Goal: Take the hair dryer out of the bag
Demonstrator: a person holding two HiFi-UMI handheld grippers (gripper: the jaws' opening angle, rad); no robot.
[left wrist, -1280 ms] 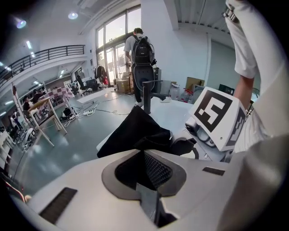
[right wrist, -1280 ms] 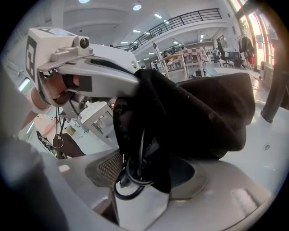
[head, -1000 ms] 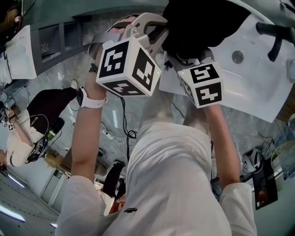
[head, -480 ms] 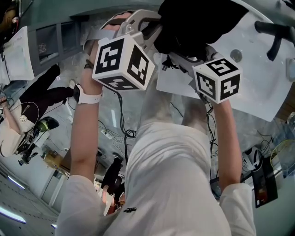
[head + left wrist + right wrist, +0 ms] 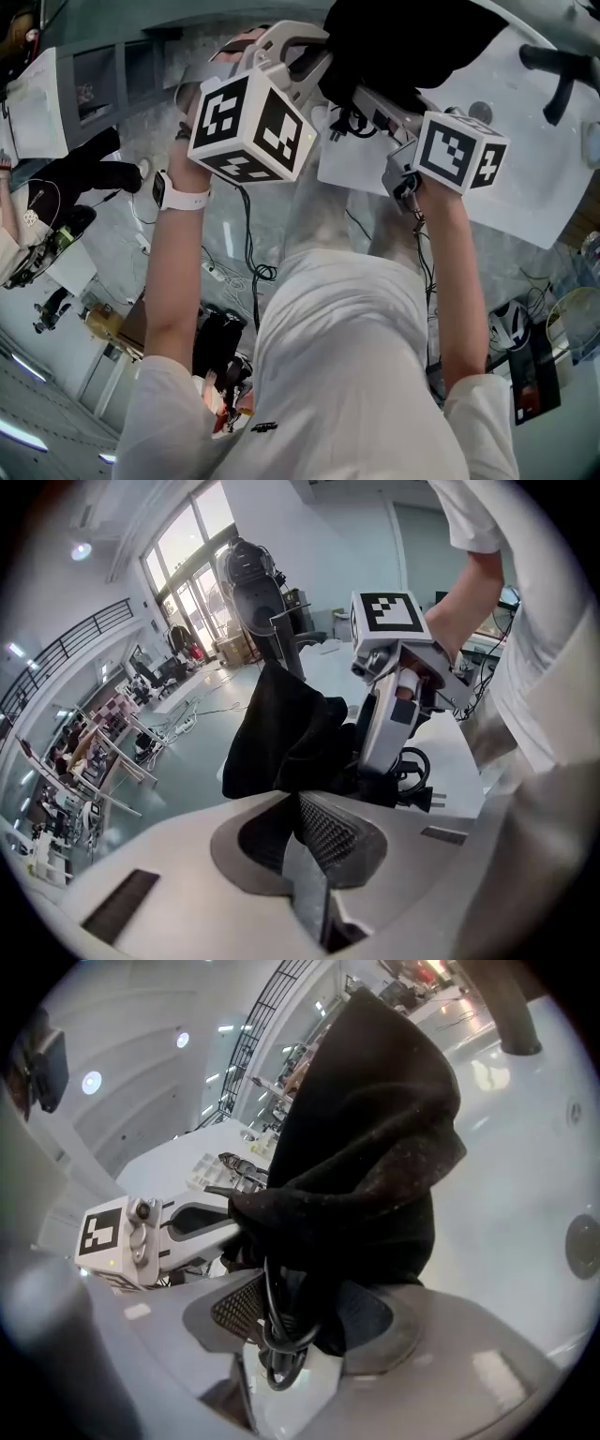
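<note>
A black cloth bag point(image 5: 403, 42) hangs above the white table point(image 5: 534, 178). My left gripper point(image 5: 323, 61) is shut on a fold of the bag point(image 5: 281, 728) at its upper edge. My right gripper point(image 5: 356, 98) reaches in at the bag's lower end. Its jaws stand wide and are closing, with a loop of black cord point(image 5: 274, 1340) and the bag's bottom point(image 5: 375, 1157) between them. The cord's plug point(image 5: 424, 797) lies on the table. The hair dryer's body stays hidden inside the bag.
A black post point(image 5: 561, 67) stands on the table at the far right, near a round hole point(image 5: 481, 114) in the tabletop. Cables point(image 5: 246, 267) run across the floor under me. Another person point(image 5: 47, 234) sits at the left.
My right gripper has rolled, so its marker cube shows another face, and it has shifted a little right. Its jaws have narrowed slightly. The left gripper has kept still on the bag.
</note>
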